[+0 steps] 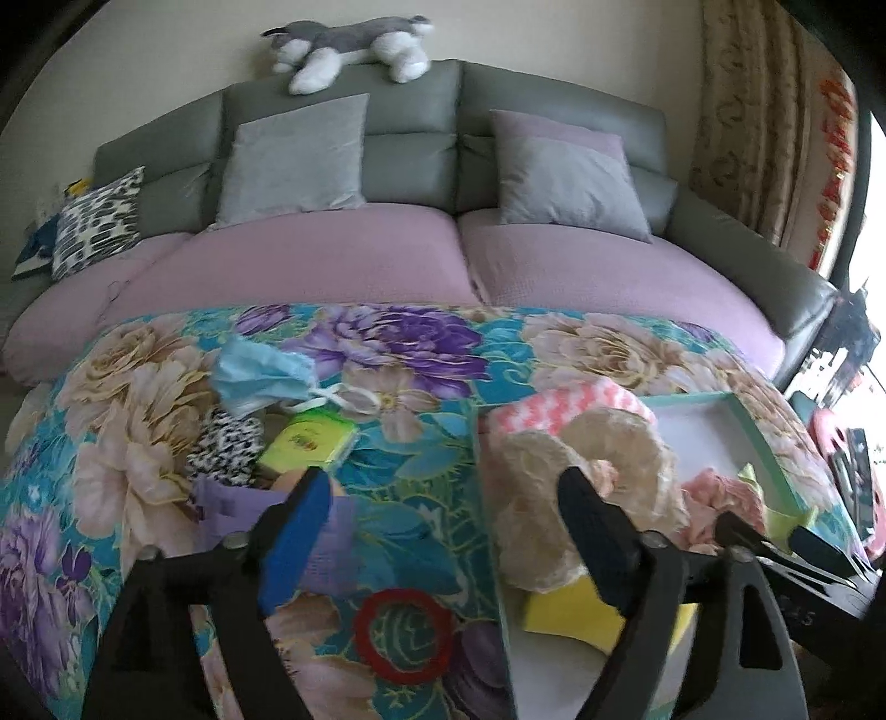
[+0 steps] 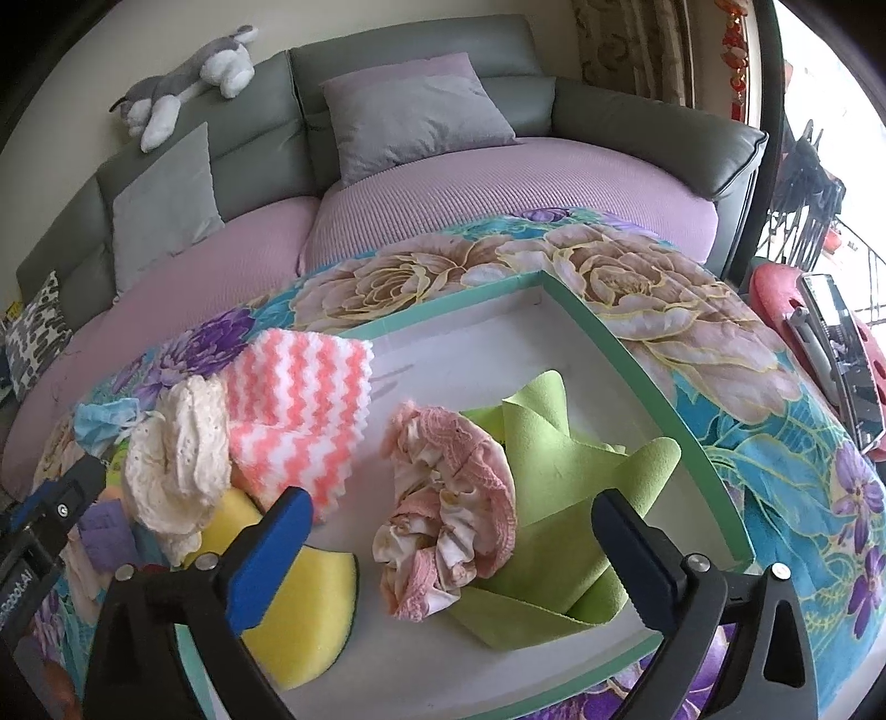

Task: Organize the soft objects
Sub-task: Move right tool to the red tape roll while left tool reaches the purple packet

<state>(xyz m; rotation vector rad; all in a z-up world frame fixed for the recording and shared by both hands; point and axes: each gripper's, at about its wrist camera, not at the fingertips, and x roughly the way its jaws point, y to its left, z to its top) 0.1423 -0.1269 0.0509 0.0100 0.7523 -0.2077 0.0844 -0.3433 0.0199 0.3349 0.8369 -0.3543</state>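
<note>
A green-rimmed white tray lies on a floral cloth. In it are a pink ruffled scrunchie, a green cloth, a yellow sponge, a pink-white zigzag cloth and a cream lace scrunchie. My right gripper is open and empty, just above the pink scrunchie. My left gripper is open and empty over the cloth left of the tray. Nearby lie a purple cloth, a blue face mask, a black-white scrunchie, a green packet and a red ring.
The floral cloth covers a surface in front of a grey sofa with lilac seats. Grey cushions and a plush husky sit on the sofa. A pink object stands at the right.
</note>
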